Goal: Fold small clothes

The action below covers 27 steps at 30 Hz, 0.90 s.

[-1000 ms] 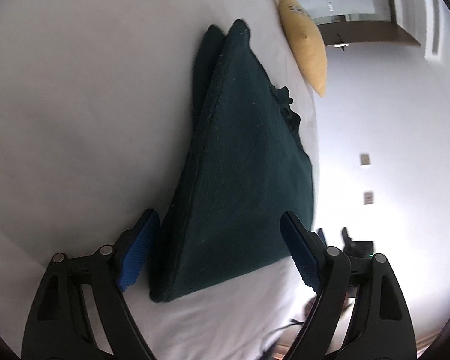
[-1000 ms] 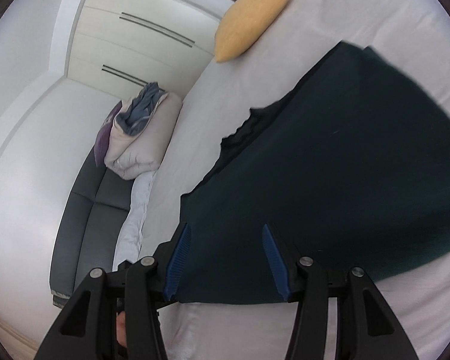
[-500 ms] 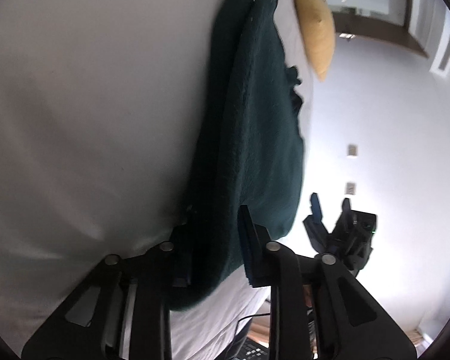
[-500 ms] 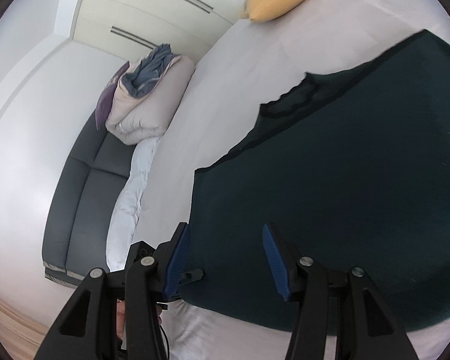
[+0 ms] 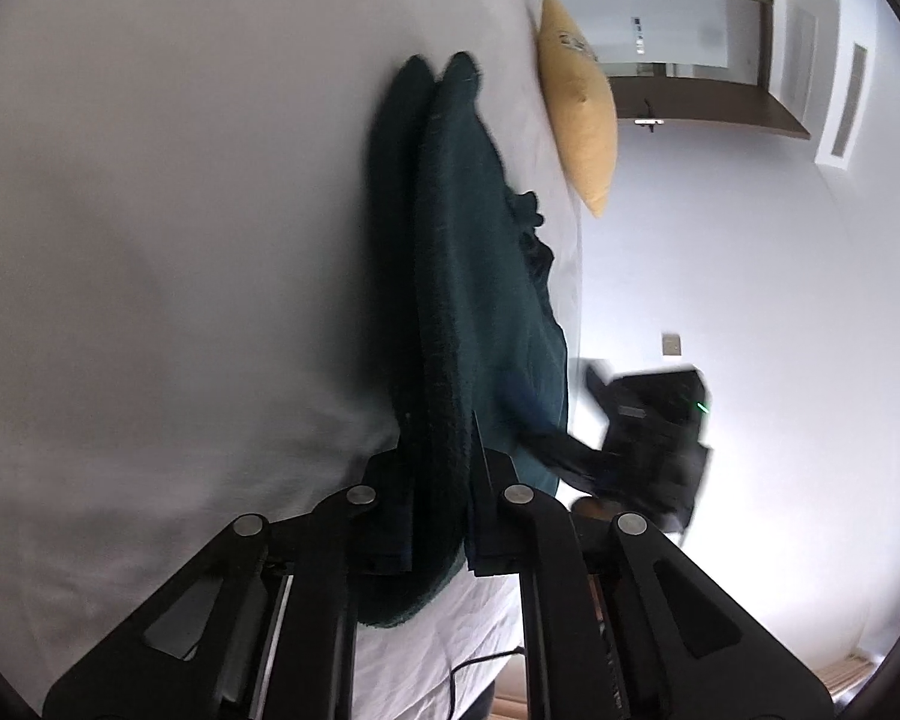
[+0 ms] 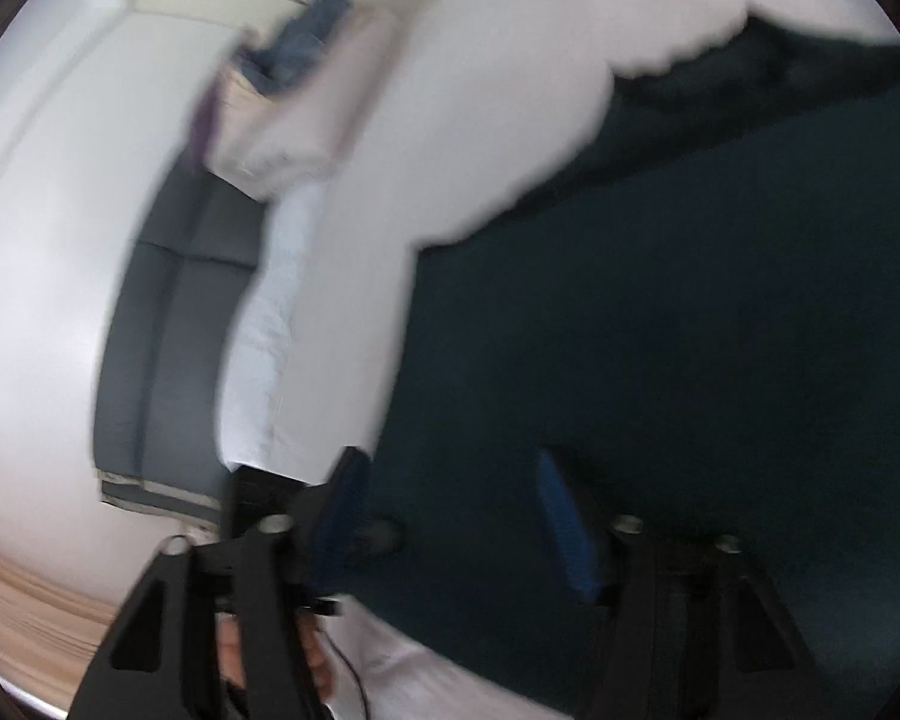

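Note:
A dark green knitted garment [image 5: 486, 300] lies folded on the white bed sheet [image 5: 180, 240]. My left gripper [image 5: 441, 462] is shut on its near edge, with the thick doubled fabric pinched between the black fingers. In the right wrist view the same garment [image 6: 690, 330] fills the right half, blurred. My right gripper [image 6: 456, 510] hovers over the garment's near left corner. Its jaws are opening, and its blue pads [image 6: 345, 498] stand apart without pressing the cloth. The right gripper's black housing [image 5: 654, 432] shows blurred beside the bed's edge.
A yellow cushion [image 5: 582, 126] lies at the far end of the bed. Beside the bed stand a grey sofa [image 6: 168, 324] and a pile of bedding [image 6: 294, 102]. A thin cable [image 5: 480, 660] hangs at the near edge above wooden floor [image 6: 24, 600].
My left gripper's jaws went from wide apart to pinching the garment's near edge. My right gripper swept left along the garment toward its corner, and its pads have spread wider.

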Tool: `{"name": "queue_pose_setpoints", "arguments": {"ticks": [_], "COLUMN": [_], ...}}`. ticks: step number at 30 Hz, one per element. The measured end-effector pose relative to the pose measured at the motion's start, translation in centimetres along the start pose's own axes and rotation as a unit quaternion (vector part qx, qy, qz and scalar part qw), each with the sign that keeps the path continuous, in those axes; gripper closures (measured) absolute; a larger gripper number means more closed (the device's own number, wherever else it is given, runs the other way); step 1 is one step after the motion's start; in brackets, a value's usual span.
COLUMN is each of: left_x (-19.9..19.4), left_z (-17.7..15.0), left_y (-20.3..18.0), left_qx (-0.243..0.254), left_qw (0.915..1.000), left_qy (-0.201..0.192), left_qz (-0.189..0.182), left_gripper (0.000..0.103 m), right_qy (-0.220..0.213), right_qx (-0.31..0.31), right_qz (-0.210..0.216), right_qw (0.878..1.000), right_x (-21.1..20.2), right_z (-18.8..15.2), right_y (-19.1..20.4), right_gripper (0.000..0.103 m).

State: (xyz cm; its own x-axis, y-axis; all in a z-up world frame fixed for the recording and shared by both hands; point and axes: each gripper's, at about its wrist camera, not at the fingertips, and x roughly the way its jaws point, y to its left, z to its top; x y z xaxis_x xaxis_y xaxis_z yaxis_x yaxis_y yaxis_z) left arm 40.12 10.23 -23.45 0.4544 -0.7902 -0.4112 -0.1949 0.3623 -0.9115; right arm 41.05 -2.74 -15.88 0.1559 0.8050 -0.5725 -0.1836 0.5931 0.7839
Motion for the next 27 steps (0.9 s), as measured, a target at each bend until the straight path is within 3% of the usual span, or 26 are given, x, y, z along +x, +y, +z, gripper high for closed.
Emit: {"name": "queue_pose_setpoints", "arguments": {"ticks": [6, 9, 11, 13, 18, 22, 27], "left_x": [0.6, 1.4, 2.8, 5.3, 11.7, 16.8, 19.5], "left_z": [-0.2, -0.7, -1.5, -2.7, -5.5, -8.3, -11.0], "left_y": [-4.3, -8.2, -11.5, -14.6, -18.1, -18.6, -18.7], "left_qx": [0.044, 0.086, 0.127, 0.165, 0.214, 0.239, 0.271], "left_qw": [0.9983, 0.9948, 0.9893, 0.9828, 0.9711, 0.9592, 0.9435], "left_qy": [-0.016, -0.018, -0.016, -0.007, 0.03, 0.058, 0.069], "left_qz": [0.033, 0.052, 0.07, 0.083, 0.102, 0.139, 0.178], "left_gripper": [0.094, 0.094, 0.094, 0.094, 0.094, 0.094, 0.094], "right_qy": [-0.004, -0.002, -0.012, -0.024, -0.052, -0.054, -0.059], "right_qx": [-0.002, 0.044, 0.06, 0.047, 0.047, 0.049, 0.058], "right_qz": [0.018, 0.081, 0.11, 0.11, 0.138, 0.122, 0.09], "right_qw": [1.0, 0.996, 0.992, 0.993, 0.988, 0.99, 0.992], "right_x": [0.6, -1.0, -2.8, -5.2, -10.3, -12.0, -12.3], "right_z": [0.0, 0.4, 1.0, 1.7, 3.8, 4.7, 4.9], "right_y": [-1.2, -2.5, -3.3, -3.7, -5.5, -7.0, -8.3], "right_gripper": [0.039, 0.037, 0.032, 0.03, 0.021, 0.017, 0.017]}}
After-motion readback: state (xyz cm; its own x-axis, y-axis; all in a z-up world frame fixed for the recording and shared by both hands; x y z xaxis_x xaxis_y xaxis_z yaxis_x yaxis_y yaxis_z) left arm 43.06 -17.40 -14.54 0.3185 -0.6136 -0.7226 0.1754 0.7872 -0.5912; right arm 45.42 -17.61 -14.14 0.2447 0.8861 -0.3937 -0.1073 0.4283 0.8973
